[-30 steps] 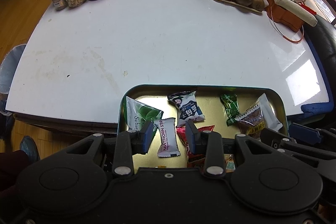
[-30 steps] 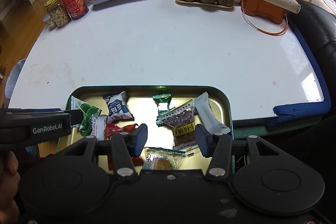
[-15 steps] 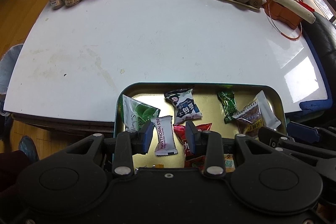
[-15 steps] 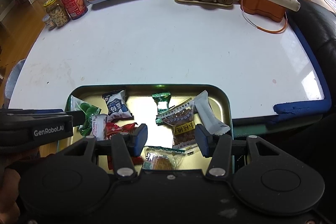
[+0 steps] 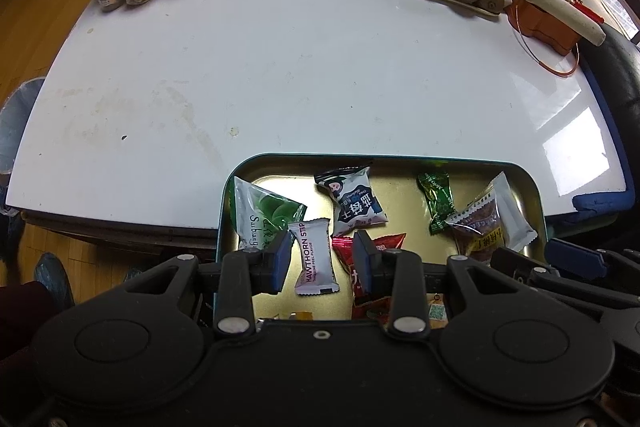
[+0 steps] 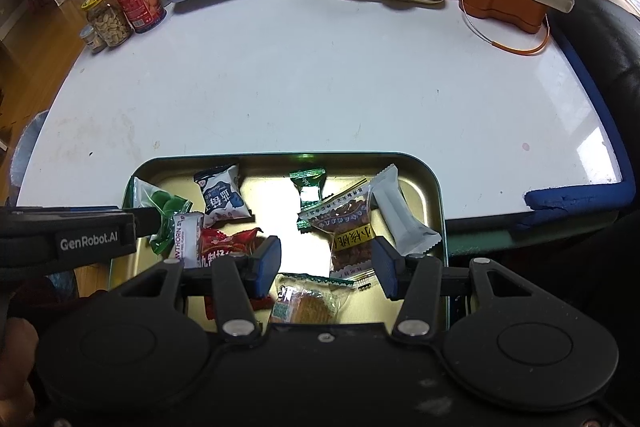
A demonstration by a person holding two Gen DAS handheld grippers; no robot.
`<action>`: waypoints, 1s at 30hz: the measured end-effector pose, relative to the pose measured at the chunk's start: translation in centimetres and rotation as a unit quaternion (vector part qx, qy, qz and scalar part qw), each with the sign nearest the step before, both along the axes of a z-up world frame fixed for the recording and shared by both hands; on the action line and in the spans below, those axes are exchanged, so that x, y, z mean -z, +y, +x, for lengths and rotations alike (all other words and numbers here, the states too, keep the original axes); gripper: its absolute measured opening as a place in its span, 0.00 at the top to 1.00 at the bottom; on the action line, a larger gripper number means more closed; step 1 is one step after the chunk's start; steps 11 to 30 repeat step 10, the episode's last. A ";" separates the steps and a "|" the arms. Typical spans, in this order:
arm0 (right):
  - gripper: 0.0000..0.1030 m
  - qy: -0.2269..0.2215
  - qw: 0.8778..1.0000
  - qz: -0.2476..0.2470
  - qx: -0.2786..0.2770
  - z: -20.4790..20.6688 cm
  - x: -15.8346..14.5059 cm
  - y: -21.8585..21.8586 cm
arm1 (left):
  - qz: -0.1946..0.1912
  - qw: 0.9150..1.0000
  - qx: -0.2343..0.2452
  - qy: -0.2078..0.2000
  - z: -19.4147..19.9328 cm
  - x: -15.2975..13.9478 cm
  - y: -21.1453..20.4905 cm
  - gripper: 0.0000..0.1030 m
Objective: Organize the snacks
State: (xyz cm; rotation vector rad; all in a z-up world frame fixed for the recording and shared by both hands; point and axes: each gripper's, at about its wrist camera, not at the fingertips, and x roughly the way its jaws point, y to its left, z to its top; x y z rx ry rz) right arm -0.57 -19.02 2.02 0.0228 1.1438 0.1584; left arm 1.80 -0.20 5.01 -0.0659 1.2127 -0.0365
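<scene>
Shallow gold-lined metal tin tray with teal rim [image 5: 536, 195], resting at the near edge of a glossy white table [image 5: 304, 67] and holding a loose scatter of wrapped snacks. Left gripper [image 5: 322, 259]: blue-padded jaws apart, hovering over the white "Hawthorn Strip" candy wrapper [image 5: 316, 257], nothing held. Right gripper [image 6: 326, 263]: jaws wide apart, empty, above a clear-wrapped round biscuit [image 6: 308, 301] and beside a transparent packet of brown nut brittle with a yellow label [image 6: 348, 233].

Other contents: a crinkled green-and-white pouch [image 5: 260, 215] propped against the left wall, a navy-and-white pillow pack [image 5: 356, 201], a red foil sachet [image 6: 228, 241], a small green twist candy [image 6: 310, 187] and a long matt white bar wrapper [image 6: 400, 215].

Stage, as judged: every snack near the grippers already lies in the tray, which suits either a finished gathering or a sorting about to draw from it. Any grasp here calls for pinching thin, slippery film flat against hard metal, so a low, square approach would be needed
</scene>
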 end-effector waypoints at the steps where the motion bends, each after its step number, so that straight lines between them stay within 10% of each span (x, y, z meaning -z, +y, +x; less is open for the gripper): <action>1: 0.49 0.000 1.000 0.000 0.000 0.0 0.0 0.0 | 0.001 1.000 0.000 0.001 0.0 0.0 0.0 0.57; 30: 0.49 0.012 1.000 0.006 0.003 0.2 0.6 -0.3 | 0.005 1.000 -0.011 0.003 0.1 0.3 0.1 0.57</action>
